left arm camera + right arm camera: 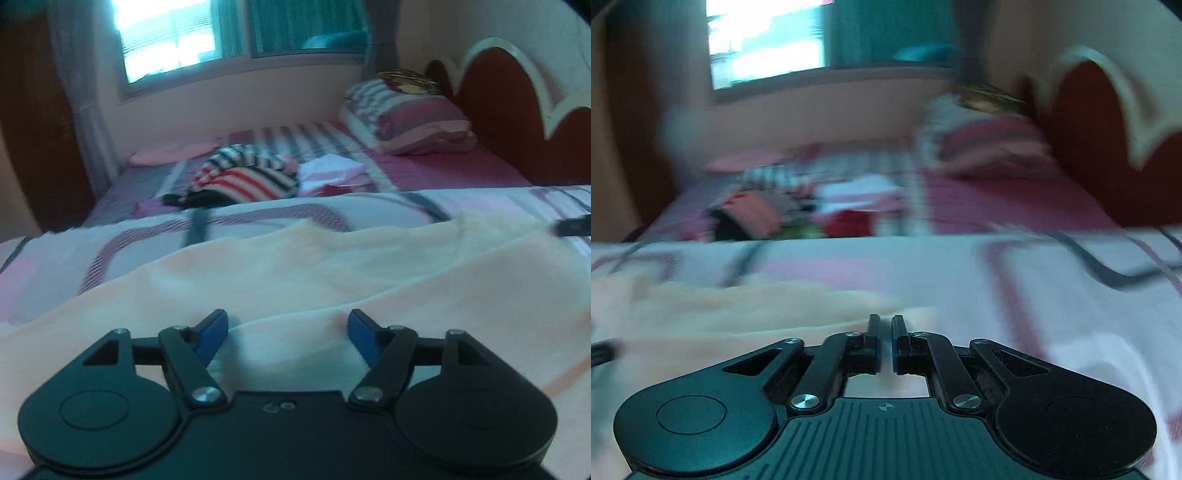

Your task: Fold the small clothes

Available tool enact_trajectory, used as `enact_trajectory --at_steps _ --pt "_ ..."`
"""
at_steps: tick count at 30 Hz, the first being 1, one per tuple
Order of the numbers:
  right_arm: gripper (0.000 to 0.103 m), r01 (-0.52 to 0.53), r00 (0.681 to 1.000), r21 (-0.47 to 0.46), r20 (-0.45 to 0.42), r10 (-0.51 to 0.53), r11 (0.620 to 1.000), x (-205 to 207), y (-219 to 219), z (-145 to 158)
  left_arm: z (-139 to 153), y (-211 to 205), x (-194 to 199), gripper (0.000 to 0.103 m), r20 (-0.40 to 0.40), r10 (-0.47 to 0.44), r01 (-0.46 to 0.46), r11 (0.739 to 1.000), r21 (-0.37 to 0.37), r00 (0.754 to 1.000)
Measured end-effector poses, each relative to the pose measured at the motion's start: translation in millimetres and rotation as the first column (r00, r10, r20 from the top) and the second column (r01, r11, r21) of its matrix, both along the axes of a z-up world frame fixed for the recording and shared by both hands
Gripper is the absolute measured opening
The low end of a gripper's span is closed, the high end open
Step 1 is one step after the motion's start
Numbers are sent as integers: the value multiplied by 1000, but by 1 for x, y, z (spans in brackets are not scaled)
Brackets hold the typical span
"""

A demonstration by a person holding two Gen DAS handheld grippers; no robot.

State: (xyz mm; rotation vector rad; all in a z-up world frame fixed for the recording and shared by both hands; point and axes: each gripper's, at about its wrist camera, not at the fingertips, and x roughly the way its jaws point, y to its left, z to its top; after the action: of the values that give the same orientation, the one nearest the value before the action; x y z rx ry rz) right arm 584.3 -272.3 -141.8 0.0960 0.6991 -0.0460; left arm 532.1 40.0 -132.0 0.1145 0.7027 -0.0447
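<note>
Softly rumpled peach garment (295, 266) under left gripper's (288, 332) parted fingers (212, 334).

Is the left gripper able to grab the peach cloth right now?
Probably yes. The left gripper is open just above the peach cloth, with nothing between them.

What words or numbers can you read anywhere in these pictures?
None can be read for sure.
Left gripper body: a small embossed mark, too small to read.
Right gripper body: a tiny round crosshair sign, no letters.
Striped clothes pile: stripes only, no words.
</note>
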Motion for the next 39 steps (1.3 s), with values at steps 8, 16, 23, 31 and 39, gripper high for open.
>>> enact_trajectory --at_steps 8,16,23,31,39 --pt "4 -33 996 69 88 27 997 -20 -14 13 17 -14 -13 72 66 -35 34 999 19 997" --pt "14 18 1000 232 21 -24 972 -11 -35 -1 12 14 -12 73 44 63 -62 998 -12 997" --pt "35 10 1000 415 3 -13 910 -7 -56 -5 0 36 -5 75 -19 105 -107 988 -115 994" --pt "3 -11 1000 310 20 5 951 -7 -56 -8 -4 38 -5 77 -15 106 -107 989 -101 994" --pt "21 -12 995 207 104 -10 978 -32 -39 16 13 22 -17 72 41 77 -74 995 -68 996"
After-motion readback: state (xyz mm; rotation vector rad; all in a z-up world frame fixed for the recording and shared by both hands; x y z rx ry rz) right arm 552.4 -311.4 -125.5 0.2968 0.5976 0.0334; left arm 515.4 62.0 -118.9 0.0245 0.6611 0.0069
